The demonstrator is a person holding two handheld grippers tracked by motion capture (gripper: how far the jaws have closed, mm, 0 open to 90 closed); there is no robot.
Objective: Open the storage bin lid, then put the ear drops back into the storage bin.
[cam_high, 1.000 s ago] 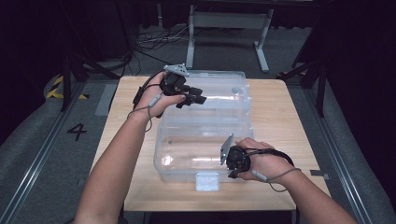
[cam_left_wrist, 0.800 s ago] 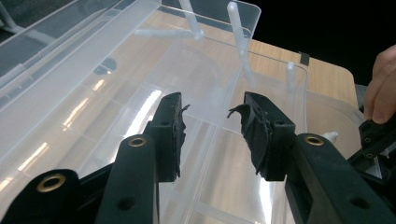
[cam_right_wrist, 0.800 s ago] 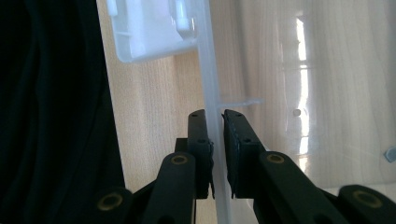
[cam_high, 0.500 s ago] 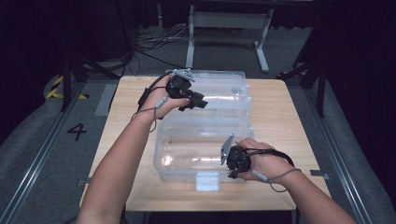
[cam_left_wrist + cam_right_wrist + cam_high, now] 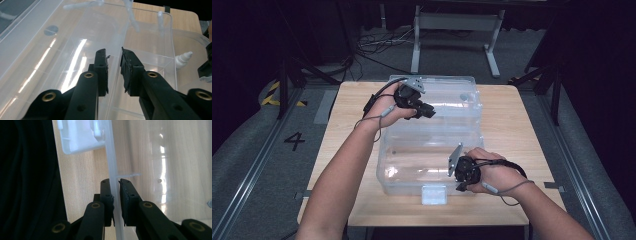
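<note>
Just been closing the left gripper (image 5: 114, 67) around a clear upright wall of the lid (image 5: 447, 92), far left on the table (image 5: 512, 125). Wall between the pads, yet cannot tell whether pressed already. Probably taking that edge to swing the lid over.

Clamped with the right gripper (image 5: 116, 195) on the thin near rim of the box (image 5: 412, 182), right of the white latch (image 5: 434, 194). Held so, likely, to pin the box down while moving the lid.

Sits mid-table, box near, lid lying open beyond.
</note>
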